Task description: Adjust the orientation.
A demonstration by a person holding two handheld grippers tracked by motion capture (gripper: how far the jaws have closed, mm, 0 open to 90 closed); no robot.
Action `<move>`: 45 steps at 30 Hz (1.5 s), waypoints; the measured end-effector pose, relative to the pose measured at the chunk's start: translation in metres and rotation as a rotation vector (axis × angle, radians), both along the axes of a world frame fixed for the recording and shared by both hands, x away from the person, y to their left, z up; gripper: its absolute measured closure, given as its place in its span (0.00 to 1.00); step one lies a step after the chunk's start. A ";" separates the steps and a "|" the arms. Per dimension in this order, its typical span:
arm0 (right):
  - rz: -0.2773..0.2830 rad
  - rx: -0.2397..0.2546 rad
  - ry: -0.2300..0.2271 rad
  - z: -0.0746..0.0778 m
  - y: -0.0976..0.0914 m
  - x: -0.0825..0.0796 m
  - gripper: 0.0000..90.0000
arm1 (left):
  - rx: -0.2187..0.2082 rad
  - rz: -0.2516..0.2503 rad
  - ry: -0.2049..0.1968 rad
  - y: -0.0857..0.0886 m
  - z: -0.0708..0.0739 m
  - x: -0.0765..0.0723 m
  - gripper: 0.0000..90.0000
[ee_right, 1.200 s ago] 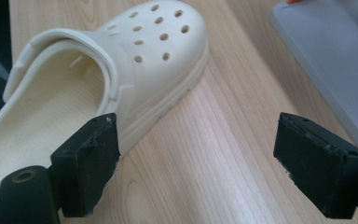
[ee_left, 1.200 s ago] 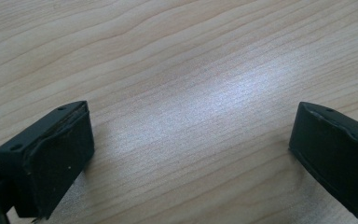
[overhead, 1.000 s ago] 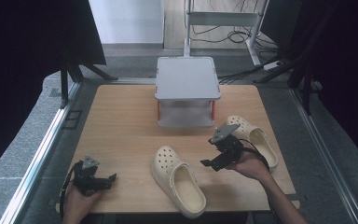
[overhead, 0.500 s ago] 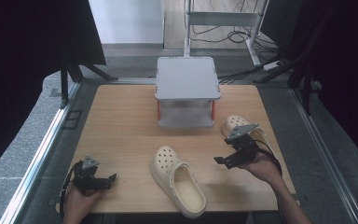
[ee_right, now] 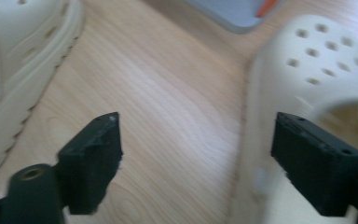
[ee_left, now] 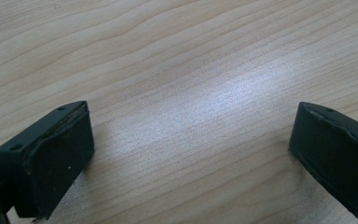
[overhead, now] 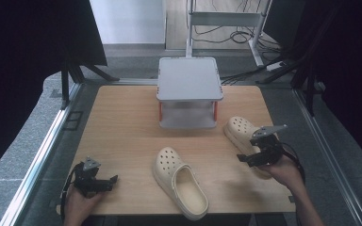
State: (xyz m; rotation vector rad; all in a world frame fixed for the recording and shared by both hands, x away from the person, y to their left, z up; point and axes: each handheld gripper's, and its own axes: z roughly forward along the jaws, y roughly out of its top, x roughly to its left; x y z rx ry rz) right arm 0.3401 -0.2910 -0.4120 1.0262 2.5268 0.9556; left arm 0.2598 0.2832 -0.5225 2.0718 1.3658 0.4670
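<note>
On wooden table (overhead: 122,122), grey floor (overhead: 23,122) around.

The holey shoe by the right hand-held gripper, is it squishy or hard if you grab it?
The cream clog looks like thick moulded foam, so it probably squashes a little and springs back. It likely weighs little for its bulk. Its flat ridged sole suggests it would slide on the wooden table, not roll.

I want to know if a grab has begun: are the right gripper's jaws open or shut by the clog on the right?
Open. The right gripper has bare table between its jaws; one jaw overlaps the right clog.
</note>
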 end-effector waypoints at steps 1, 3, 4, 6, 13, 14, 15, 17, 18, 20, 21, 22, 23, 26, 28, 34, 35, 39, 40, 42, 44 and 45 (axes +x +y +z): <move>-0.011 0.002 -0.002 0.001 -0.003 0.000 0.22 | 0.000 0.000 0.000 0.000 0.000 0.000 0.00; -0.053 0.003 -0.008 0.002 -0.012 0.001 0.30 | 0.000 0.001 0.000 0.000 0.000 0.000 0.00; -0.067 0.001 -0.008 0.002 -0.015 0.002 0.33 | 0.000 0.001 0.000 0.000 0.000 0.000 0.00; -0.110 0.007 -0.010 0.001 -0.023 0.005 0.40 | 0.002 0.000 0.001 0.000 0.000 0.000 0.00; -0.163 0.020 0.010 -0.011 -0.035 0.024 0.53 | 0.001 0.000 0.001 0.000 0.000 0.000 0.00; -0.169 0.020 0.007 -0.012 -0.035 0.027 0.54 | 0.001 0.000 0.000 0.000 0.000 0.000 0.00; -0.173 0.021 0.005 -0.013 -0.035 0.030 0.56 | 0.001 0.000 0.000 0.000 0.000 0.000 0.00; -0.171 0.023 0.006 -0.016 -0.035 0.035 0.60 | 0.001 0.000 -0.001 0.000 0.000 0.000 0.00; -0.173 0.020 0.008 -0.017 -0.035 0.038 0.61 | 0.001 0.000 -0.001 0.000 0.000 0.000 0.00; -0.170 0.018 0.011 -0.019 -0.033 0.043 0.64 | 0.001 0.000 -0.001 0.000 0.000 0.000 0.00; -0.162 0.021 0.017 -0.021 -0.032 0.045 0.66 | 0.001 0.000 -0.001 0.000 0.000 0.000 0.00; -0.162 0.019 0.024 -0.023 -0.030 0.048 0.68 | 0.001 0.000 -0.001 0.000 0.000 0.000 0.00; -0.157 0.022 0.035 -0.024 -0.028 0.050 0.71 | 0.001 0.000 -0.001 0.000 0.000 0.000 0.00; -0.138 0.029 0.058 -0.030 -0.024 0.054 0.82 | 0.001 0.000 -0.001 0.000 0.000 0.000 0.00; -0.156 0.036 0.069 -0.030 -0.022 0.054 0.84 | 0.001 0.000 -0.001 0.000 0.000 0.000 0.00; -0.191 0.021 0.072 -0.027 -0.021 0.048 0.86 | 0.001 0.000 -0.001 0.000 0.000 0.000 0.00; -0.196 0.013 0.068 -0.026 -0.021 0.046 0.86 | 0.001 0.001 -0.001 0.000 0.000 0.000 0.00; -0.188 0.017 0.056 -0.018 -0.020 0.038 0.86 | 0.003 0.003 0.000 0.000 0.000 0.001 0.00; -0.178 0.020 0.054 -0.014 -0.018 0.034 0.86 | 0.003 0.003 0.000 0.000 0.000 0.001 0.00; -0.167 0.014 0.041 -0.008 -0.013 0.028 0.86 | 0.002 0.003 -0.001 0.000 0.000 0.001 0.00; -0.162 0.011 0.025 -0.003 -0.008 0.022 0.86 | 0.003 0.003 0.000 0.000 0.000 0.000 0.00; -0.158 0.013 0.026 0.000 -0.005 0.018 0.86 | 0.003 0.003 0.001 0.000 0.000 0.000 0.00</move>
